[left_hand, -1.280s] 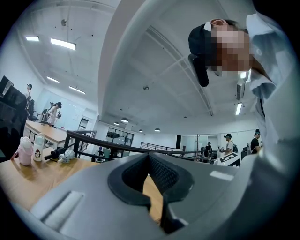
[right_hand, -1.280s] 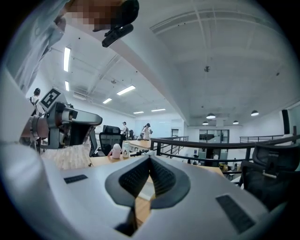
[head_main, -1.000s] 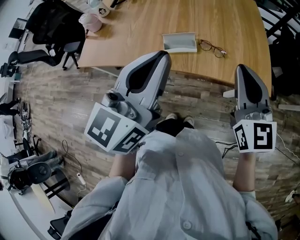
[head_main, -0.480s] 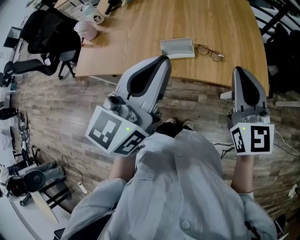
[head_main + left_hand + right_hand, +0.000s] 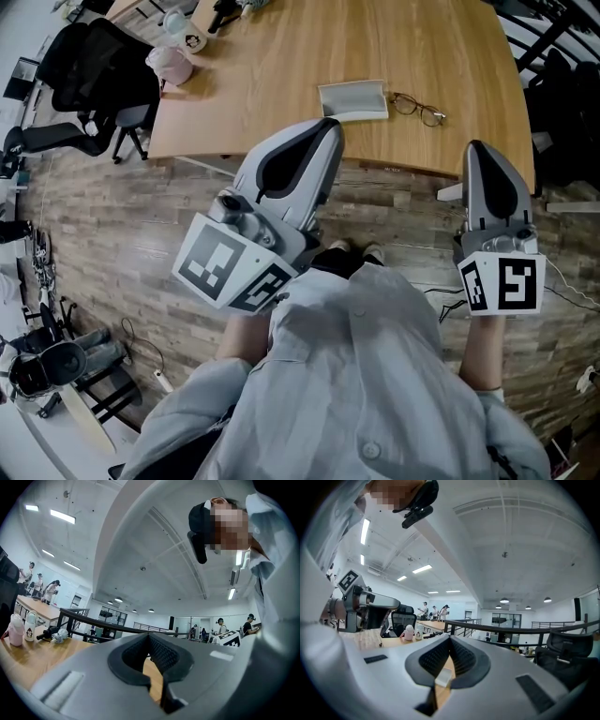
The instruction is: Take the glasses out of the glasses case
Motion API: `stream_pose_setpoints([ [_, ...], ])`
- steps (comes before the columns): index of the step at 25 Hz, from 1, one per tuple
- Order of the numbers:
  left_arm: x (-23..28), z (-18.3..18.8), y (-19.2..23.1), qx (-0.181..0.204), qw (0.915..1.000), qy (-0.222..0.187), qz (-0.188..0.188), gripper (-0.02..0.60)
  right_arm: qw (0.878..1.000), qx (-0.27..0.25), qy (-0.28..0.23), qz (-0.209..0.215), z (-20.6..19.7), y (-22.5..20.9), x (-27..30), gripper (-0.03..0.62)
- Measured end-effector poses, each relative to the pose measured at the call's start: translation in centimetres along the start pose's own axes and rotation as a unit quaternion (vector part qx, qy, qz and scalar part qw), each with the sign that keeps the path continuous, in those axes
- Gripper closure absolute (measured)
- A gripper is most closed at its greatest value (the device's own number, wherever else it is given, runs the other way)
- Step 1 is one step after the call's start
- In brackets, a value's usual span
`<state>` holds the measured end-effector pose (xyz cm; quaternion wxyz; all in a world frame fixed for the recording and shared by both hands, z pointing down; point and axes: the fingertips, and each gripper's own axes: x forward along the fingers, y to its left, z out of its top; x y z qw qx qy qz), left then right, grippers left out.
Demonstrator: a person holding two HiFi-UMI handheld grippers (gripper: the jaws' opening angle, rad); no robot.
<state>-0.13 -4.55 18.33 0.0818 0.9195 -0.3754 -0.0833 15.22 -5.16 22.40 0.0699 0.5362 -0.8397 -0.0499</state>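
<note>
Glasses lie on table just beside case — task looks done. Left gripper, right gripper both closed, empty — avoid nudging glasses.

Bare wood is lying open behind the glasses case and glasses on the table. Cups are crowding its far left corner, well apart.
</note>
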Motion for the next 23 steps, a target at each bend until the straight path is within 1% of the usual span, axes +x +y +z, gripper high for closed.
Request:
stream_pose_setpoints([
  [4,-0.1,-0.2,-0.1,-0.001,1.0000,0.002,0.001,0.577,1.000,0.001,0.003,0.002,-0.3,0.1,-0.1,0.592],
  [10,-0.5,-0.1,1.8,-0.005,1.0000,0.003,0.006,0.577,1.000,-0.005,0.013,0.006,-0.4,1.0,1.7,0.592],
  [23,-0.3,-0.4,1.3,-0.004,1.0000,0.004,0.006,0.577,1.000,-0.003,0.017,0.007,-0.9,0.6,1.3,0.592],
])
